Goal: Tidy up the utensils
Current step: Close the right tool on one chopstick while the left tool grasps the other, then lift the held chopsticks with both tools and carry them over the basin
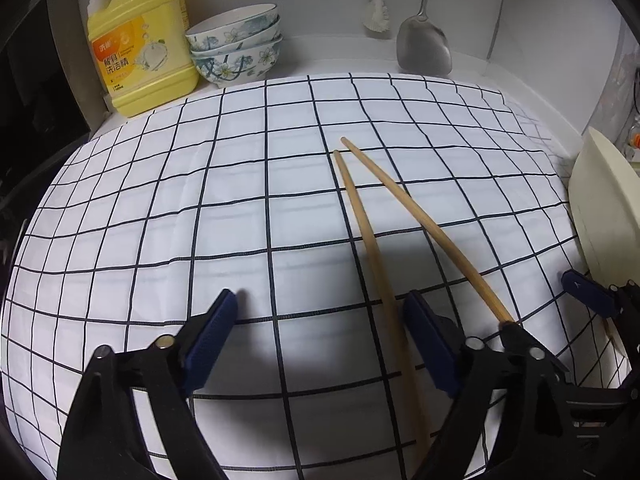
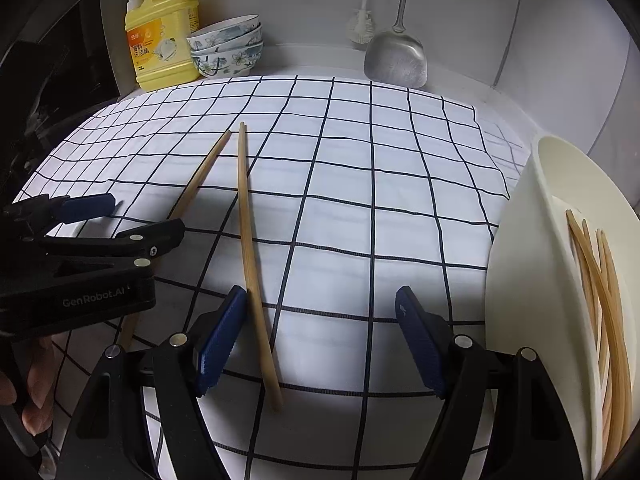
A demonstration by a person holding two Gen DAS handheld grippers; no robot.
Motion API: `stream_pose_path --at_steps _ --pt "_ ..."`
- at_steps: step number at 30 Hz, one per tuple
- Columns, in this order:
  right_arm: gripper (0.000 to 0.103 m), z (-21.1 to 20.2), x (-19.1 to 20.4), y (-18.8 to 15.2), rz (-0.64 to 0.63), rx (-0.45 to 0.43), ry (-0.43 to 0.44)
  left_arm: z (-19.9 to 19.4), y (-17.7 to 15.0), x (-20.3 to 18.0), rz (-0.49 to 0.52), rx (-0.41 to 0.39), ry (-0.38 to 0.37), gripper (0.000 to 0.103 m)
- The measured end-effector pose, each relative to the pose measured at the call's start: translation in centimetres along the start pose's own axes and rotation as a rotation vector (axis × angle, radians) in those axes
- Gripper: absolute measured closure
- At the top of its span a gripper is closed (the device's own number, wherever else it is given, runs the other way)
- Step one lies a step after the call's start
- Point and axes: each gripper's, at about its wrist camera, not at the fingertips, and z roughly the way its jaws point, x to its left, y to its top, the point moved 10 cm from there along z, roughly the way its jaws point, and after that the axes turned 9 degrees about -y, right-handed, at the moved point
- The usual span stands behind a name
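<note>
**Mia:** In the left wrist view, where are the chopsticks?

**Ben:** Two chopsticks (image 1: pixel 384 240) lie on the checked cloth (image 1: pixel 200 200) over the worktop. Their far tips sit close and they spread apart nearer us. The left tool (image 1: pixel 320 320) is wide open with nothing in it. One stick runs between its jaws, by the right pad, so I think it wants that one.

**Mia:** And the right wrist view?

**Ben:** The right tool (image 2: pixel 320 332) is open too, holding nothing. One stick lies just beside its left pad. On the right, the cream holder (image 2: pixel 520 260) already has sticks in it (image 2: pixel 600 300). I guess these two go there next.
</note>
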Motion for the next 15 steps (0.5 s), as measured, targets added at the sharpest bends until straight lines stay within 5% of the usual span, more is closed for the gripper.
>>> stream_pose_path --at_steps 7,9,15 --pt "0.033 0.1 1.1 0.7 -0.050 -0.020 -0.003 -0.5 0.3 -0.8 0.027 -0.018 -0.034 0.080" --pt "0.048 0.0 1.5 0.6 -0.050 -0.011 0.031 -0.6 0.3 -0.8 0.021 -0.021 -0.044 0.094" --pt "0.095 -0.6 3.5 0.4 -0.121 -0.031 0.050 -0.8 -0.1 -0.6 -0.005 -0.024 -0.084 0.096"
